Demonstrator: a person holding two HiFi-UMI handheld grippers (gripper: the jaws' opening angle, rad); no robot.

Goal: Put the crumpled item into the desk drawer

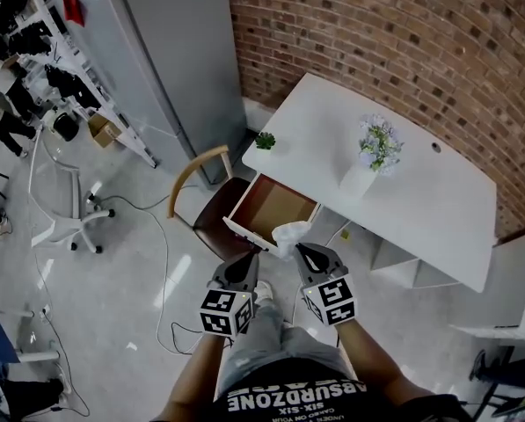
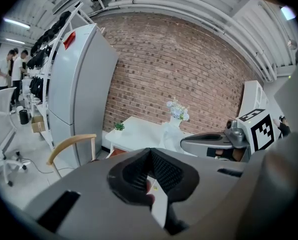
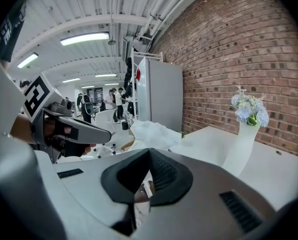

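A white crumpled item hangs at the tip of my right gripper, just in front of the open desk drawer with its brown inside. In the right gripper view the item bulges just beyond the closed jaws of the right gripper, which looks shut on a fold of it. My left gripper floats beside it, to the left, jaws together and holding nothing. The left gripper view shows the left gripper shut, with the right gripper off to its right.
The white desk stands against a brick wall and carries a vase of flowers and a small green plant. A wooden chair sits left of the drawer. A grey cabinet and a white office chair stand further left.
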